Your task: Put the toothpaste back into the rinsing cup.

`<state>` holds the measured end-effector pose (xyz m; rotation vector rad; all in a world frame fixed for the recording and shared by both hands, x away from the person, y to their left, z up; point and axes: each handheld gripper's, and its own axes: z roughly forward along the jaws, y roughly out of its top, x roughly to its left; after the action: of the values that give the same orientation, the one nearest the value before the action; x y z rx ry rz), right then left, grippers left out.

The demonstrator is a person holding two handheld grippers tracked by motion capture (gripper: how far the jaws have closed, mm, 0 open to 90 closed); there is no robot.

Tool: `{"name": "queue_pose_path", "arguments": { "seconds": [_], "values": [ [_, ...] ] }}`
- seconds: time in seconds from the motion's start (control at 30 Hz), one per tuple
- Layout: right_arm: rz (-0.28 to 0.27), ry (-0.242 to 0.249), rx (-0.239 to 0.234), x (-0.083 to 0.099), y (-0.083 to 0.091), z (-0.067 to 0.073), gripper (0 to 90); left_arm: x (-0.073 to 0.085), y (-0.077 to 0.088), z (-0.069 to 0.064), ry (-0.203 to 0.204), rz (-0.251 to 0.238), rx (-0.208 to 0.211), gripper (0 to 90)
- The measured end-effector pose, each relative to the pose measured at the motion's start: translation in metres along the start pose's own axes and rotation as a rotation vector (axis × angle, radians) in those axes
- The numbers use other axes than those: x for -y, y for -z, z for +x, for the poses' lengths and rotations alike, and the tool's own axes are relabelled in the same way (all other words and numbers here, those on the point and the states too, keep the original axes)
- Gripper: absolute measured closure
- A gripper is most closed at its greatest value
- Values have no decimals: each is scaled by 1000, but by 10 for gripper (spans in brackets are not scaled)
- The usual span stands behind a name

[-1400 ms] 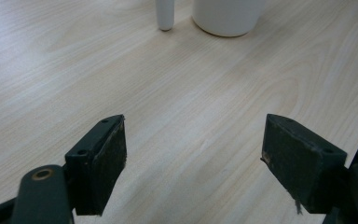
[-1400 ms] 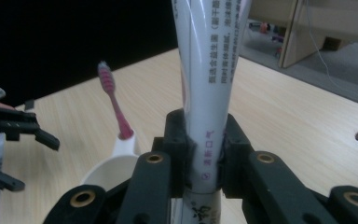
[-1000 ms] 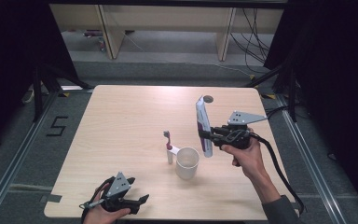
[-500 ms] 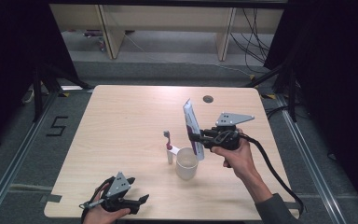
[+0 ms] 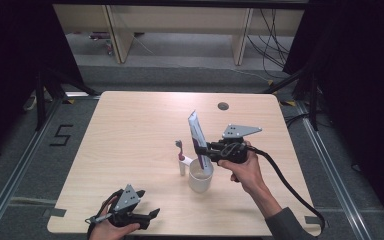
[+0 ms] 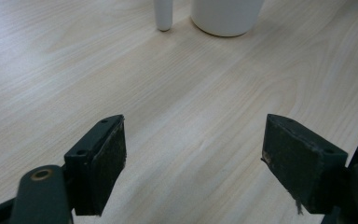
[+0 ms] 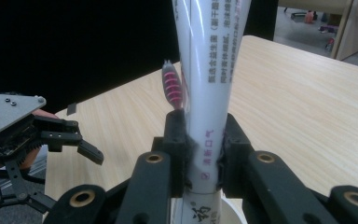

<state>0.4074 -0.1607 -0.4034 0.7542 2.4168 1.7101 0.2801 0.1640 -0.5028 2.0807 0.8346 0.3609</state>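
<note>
A white toothpaste tube (image 5: 197,132) (image 7: 209,93) with purple print stands nearly upright, tilted a little to the left. My right gripper (image 5: 201,149) (image 7: 204,140) is shut on its lower part. The tube's bottom end is over the mouth of a white cup (image 5: 200,177) (image 6: 226,16) near the table's middle; whether it touches the cup I cannot tell. A toothbrush (image 5: 181,157) (image 7: 171,88) with a pink head stands upright just left of the cup. My left gripper (image 5: 150,214) (image 6: 193,158) rests open at the table's front left, with bare wood between its pads.
The light wooden table (image 5: 130,130) has a round cable hole (image 5: 223,106) near its far edge. The right gripper's cable (image 5: 290,192) trails off the front right. Wooden furniture legs and loose cables lie on the floor beyond the table.
My right gripper has carried the tube left and down, from right of the cup to over the cup's mouth. The left gripper has stayed still.
</note>
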Motion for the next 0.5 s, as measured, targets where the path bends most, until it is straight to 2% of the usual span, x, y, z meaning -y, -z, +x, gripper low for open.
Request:
{"name": "queue_pose_path", "arguments": {
  "seconds": [0.07, 0.1, 0.23, 0.27, 0.3, 0.37, 0.4, 0.43, 0.47, 0.5],
  "values": [
    [6, -3, 3, 2, -2, 0, 768, 0, 0, 0, 1, 2, -2, 212],
    [-5, 12, 18, 3, -4, 0, 767, 0, 0, 0, 0, -1, -1, 212],
    [13, 5, 3, 6, -9, 0, 767, 0, 0, 0, -1, 3, -2, 212],
    [21, 21, 23, 7, -9, -1, 767, 0, 0, 0, -1, 3, -2, 212],
    [22, 0, 10, 9, -11, 0, 767, 0, 0, 0, 0, 1, -6, 212],
    [28, -7, 1, 10, -13, 1, 767, 0, 0, 0, -2, -2, 0, 212],
    [35, 16, 23, 12, -14, 1, 767, 0, 0, 0, -1, 0, -1, 212],
    [36, 18, 11, 13, -15, 1, 767, 0, 0, 0, 0, 0, 1, 212],
    [48, -4, 7, 14, -16, 2, 766, 0, 0, 0, 0, 0, 1, 212],
    [45, 5, 7, 15, -17, 1, 767, 0, -1, -1, 6, -13, 4, 212]
  ]
}}
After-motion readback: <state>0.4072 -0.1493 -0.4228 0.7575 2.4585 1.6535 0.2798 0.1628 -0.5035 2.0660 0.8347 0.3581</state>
